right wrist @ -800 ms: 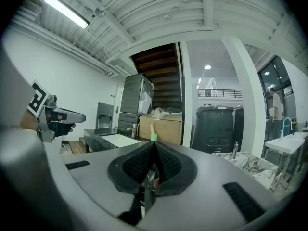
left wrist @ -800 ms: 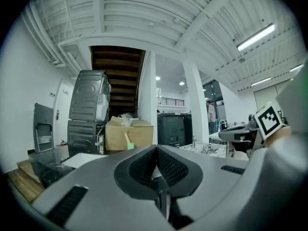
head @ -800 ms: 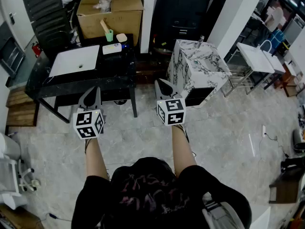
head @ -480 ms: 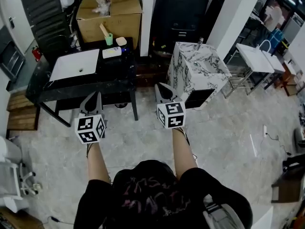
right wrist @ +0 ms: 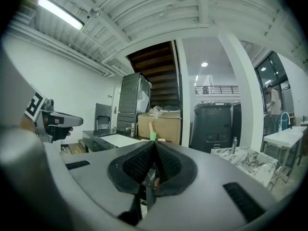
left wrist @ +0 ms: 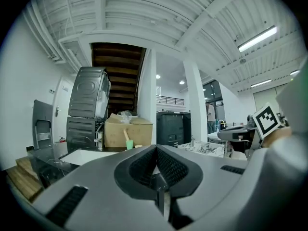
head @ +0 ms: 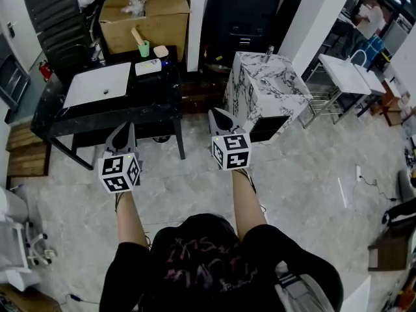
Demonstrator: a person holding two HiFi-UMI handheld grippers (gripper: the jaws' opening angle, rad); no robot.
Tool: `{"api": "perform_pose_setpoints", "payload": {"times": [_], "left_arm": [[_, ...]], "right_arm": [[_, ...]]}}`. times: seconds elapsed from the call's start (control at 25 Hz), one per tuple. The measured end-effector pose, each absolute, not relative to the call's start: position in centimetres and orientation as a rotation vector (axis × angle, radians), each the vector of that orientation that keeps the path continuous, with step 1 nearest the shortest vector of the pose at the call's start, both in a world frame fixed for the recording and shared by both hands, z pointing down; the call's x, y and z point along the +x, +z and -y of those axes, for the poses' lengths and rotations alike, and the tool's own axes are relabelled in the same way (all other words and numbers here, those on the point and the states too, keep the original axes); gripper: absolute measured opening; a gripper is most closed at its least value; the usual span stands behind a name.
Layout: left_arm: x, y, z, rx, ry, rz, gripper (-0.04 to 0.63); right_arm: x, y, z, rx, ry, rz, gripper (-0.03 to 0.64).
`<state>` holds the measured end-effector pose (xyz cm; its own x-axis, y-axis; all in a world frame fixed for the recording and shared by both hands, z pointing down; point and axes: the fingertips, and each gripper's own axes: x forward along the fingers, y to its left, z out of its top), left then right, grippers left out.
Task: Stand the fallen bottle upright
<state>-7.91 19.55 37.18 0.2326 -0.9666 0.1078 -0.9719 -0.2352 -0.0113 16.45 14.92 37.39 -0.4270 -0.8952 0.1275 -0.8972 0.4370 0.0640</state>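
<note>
On black surface [head: 156, 95], far end: bottle [head: 148, 66], white, lying on its side, just beside green cup [head: 144, 49] and white basin [head: 99, 84]. Box [head: 144, 15] behind; marble cabinet [head: 266, 86] to the right. Well short of surface, above floor [head: 305, 168]: left gripper [head: 127, 126], clenched, empty; right gripper [head: 216, 113], clenched, empty.

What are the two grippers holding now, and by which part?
Nothing: the left gripper and the right gripper both have jaws shut together, empty.
</note>
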Motion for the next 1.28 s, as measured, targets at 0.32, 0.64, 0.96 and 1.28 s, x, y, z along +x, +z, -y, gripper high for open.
{"api": "perform_pose_setpoints", "payload": {"times": [0.32,0.64,0.96,1.28], "left_arm": [[-8.5,37.7,-19.1,2.424,0.155,1.886,0.017],[-9.4,38.2,-16.6,2.429,0.171,1.87,0.017],[-10.5,39.3,-12.6,2.43,0.192,1.867,0.017],[-11.8,40.5,-5.9,2.414,0.234,1.86,0.017]], "right_arm": [[16.0,38.1,-14.4,1.608,0.019,2.502,0.014],[15.0,38.9,-11.9,1.62,0.042,2.489,0.012],[13.8,40.1,-7.7,1.631,0.066,2.494,0.012],[12.0,41.4,-0.8,1.617,0.102,2.504,0.012]]}}
